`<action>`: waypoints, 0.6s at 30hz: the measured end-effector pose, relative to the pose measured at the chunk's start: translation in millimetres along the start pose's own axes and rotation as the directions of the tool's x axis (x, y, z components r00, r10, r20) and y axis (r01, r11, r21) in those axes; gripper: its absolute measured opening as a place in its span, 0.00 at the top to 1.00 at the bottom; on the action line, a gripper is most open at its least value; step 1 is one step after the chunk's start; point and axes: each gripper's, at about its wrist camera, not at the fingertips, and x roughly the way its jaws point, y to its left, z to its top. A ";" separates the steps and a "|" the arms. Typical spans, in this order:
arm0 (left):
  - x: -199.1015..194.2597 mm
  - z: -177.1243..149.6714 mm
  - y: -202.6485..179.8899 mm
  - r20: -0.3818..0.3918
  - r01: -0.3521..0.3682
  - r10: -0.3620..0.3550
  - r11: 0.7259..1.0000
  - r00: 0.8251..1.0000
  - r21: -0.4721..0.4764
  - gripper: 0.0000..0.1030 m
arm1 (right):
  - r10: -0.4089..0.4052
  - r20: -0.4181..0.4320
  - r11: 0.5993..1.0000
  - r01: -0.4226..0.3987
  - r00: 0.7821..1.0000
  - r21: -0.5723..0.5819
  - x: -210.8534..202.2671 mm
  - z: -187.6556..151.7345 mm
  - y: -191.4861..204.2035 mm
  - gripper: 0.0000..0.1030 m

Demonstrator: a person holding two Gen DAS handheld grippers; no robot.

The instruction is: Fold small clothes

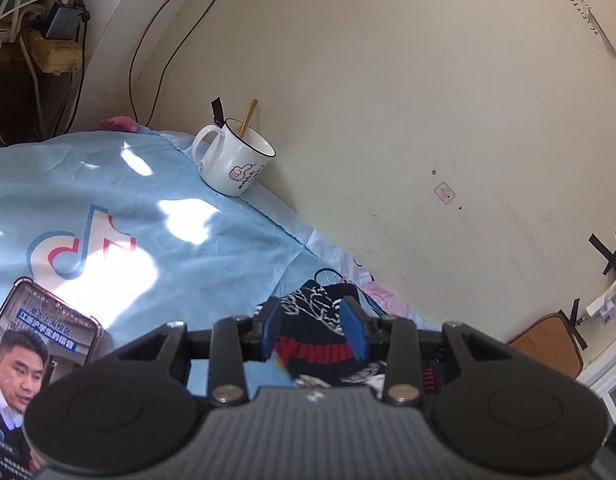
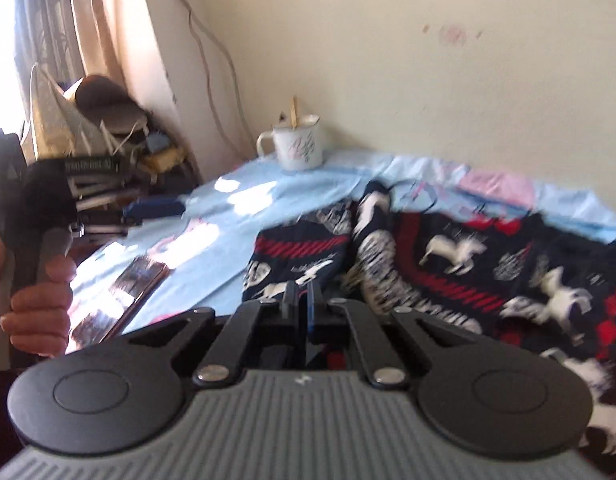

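The sweater (image 2: 467, 264) lies spread on the blue sheet (image 1: 212, 240), close to the wall. It is dark blue knit with red stripes and white animal shapes. It looks soft and a bit thick, and it bunches into a ridge down the middle where a part is already turned over.

Your left gripper (image 1: 313, 330) has a bunched piece of the sweater between its blue pads (image 1: 353, 328). The pads press on the knit from both sides, so you are holding it there. A hold on the edge like this lets you lift and lay that part over the rest.

Your right gripper (image 2: 303, 304) is squeezed all the way shut. I think nothing is in it, though a thin bit of cloth could hide there, because this view is blurry. It sits low over the near edge of the sweater.

Your hand (image 2: 32, 304) with the other tool shows at the left of the right view.

A white mug (image 1: 236, 160) with a stick in it stands by the wall, well apart from the sweater. It is hard and smooth. A phone (image 1: 40, 364) lies flat on the sheet beside your left gripper. Both sit out of the way of the fold, I think, but watch the phone.
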 end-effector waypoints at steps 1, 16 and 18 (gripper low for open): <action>3.2 -0.6 -3.6 -0.005 0.003 -0.003 1.000 1.000 0.006 0.68 | -0.044 0.050 0.999 0.045 0.998 -0.013 -17.3 7.5 -10.6 0.94; 127.0 -42.3 -131.8 -0.259 0.151 -0.091 0.963 0.962 0.222 0.67 | -0.586 0.102 0.802 0.558 0.804 0.215 -128.2 1.7 -226.3 0.94; 149.9 -52.8 -149.6 -0.310 0.191 -0.109 0.950 0.944 0.248 0.68 | -0.576 0.062 0.797 0.544 0.815 0.261 -118.6 -13.4 -241.9 0.93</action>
